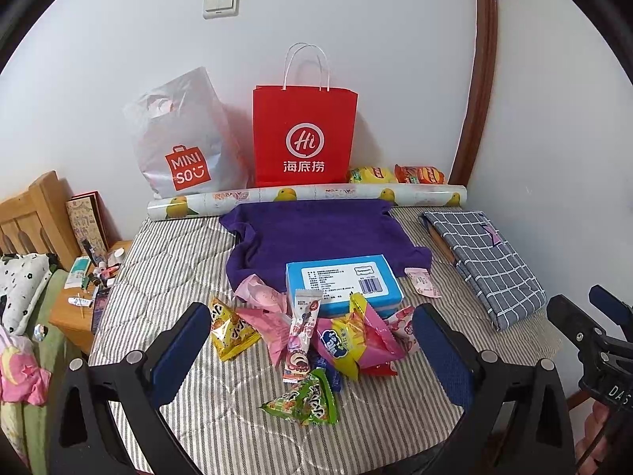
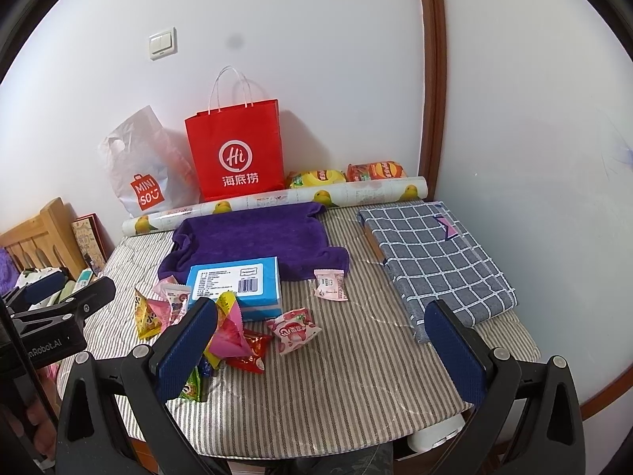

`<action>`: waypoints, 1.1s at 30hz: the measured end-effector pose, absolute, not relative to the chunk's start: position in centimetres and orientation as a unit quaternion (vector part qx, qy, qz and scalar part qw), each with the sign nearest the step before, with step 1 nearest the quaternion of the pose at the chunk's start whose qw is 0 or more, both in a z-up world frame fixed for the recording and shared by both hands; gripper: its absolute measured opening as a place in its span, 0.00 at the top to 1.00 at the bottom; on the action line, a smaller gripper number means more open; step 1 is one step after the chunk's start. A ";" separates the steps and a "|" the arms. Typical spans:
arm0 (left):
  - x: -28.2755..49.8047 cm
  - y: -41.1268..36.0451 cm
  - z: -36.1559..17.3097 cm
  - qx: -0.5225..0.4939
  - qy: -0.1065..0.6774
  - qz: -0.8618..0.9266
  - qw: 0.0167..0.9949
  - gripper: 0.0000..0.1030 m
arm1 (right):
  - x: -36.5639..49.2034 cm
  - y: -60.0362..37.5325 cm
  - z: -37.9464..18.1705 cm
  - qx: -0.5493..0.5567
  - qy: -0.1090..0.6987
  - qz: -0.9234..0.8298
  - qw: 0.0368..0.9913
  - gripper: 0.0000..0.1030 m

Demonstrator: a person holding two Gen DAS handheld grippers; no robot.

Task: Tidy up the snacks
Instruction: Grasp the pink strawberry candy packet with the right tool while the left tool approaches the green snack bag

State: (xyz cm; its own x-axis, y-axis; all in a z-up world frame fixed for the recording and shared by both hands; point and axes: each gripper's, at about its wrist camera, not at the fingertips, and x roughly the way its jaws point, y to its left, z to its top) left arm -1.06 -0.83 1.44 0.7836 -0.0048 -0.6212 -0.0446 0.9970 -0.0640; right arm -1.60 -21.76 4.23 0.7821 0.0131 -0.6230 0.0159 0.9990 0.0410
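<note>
A heap of small snack packets [image 1: 316,336] lies on the striped table cover [image 1: 178,269], in front of a blue box [image 1: 342,283] resting on a purple towel [image 1: 316,233]. A green triangular packet [image 1: 306,401] sits nearest me, a yellow one [image 1: 227,330] to the left. My left gripper [image 1: 312,356] hangs open above the heap, holding nothing. In the right wrist view, a pink-white packet [image 2: 294,330] and a small pink sachet [image 2: 330,284] lie apart from the heap [image 2: 233,336]. My right gripper [image 2: 320,350] is open and empty over the bare cover.
A red paper bag [image 1: 304,134] and a white plastic bag [image 1: 180,138] stand against the back wall, behind a patterned paper roll [image 1: 308,196]. Two chip bags [image 1: 395,175] lie beside the red bag. A folded checked cloth [image 2: 435,261] lies at right. A cluttered wooden nightstand [image 1: 79,308] stands left.
</note>
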 end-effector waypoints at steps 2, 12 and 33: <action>-1.0 -0.8 1.1 -0.038 0.331 0.010 0.943 0.01 | -1.4 -21.8 4.0 0.022 0.332 0.002 0.943 0.00; 0.9 0.6 -3.0 -0.048 0.373 0.019 0.926 0.01 | 1.0 -22.5 0.5 0.039 0.365 0.012 0.930 0.00; 2.6 5.9 -12.6 -0.075 0.461 0.039 0.883 0.01 | 10.0 -21.0 -12.8 -0.005 0.452 0.079 0.888 0.24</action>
